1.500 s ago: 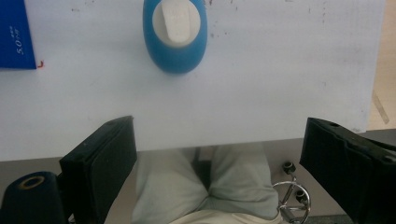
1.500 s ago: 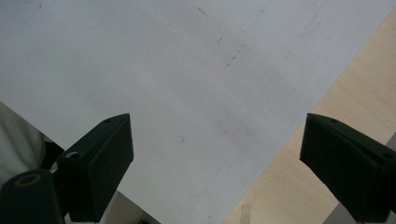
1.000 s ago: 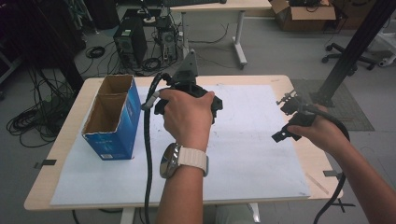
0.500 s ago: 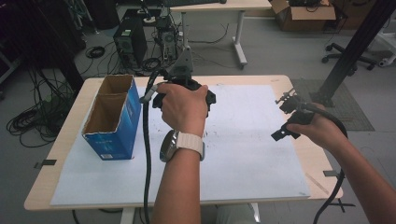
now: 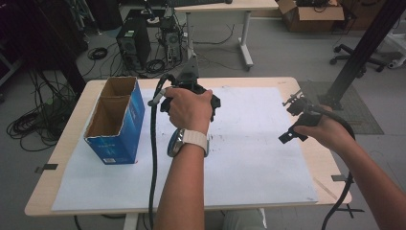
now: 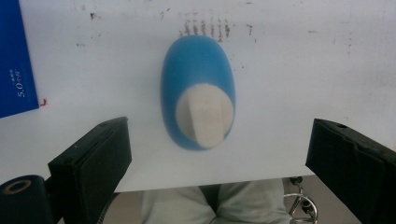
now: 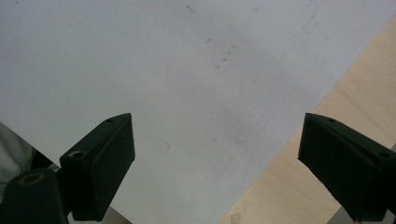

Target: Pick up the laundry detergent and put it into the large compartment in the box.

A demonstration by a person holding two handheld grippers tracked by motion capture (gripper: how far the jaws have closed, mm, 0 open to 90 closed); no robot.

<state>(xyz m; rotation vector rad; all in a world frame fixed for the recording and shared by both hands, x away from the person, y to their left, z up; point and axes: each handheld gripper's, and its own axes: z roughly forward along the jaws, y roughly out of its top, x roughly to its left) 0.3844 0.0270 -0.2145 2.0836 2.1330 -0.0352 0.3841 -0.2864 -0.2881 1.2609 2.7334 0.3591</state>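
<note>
White sheet [image 5: 249, 143] covers wooden table [image 5: 330, 163] — cables beyond.

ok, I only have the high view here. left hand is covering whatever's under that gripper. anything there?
Observer: Yes. The left gripper view shows a blue oval object with a cream-coloured raised part, lying on the white sheet between the jaws.
Operator: Are the jaws on it?
Observer: No. The left gripper is open, with sheet showing between the object and each jaw.
Operator: And the right one, anything under it?
Observer: The right gripper is open above the sheet's edge, with bare wooden table beside it.
</note>
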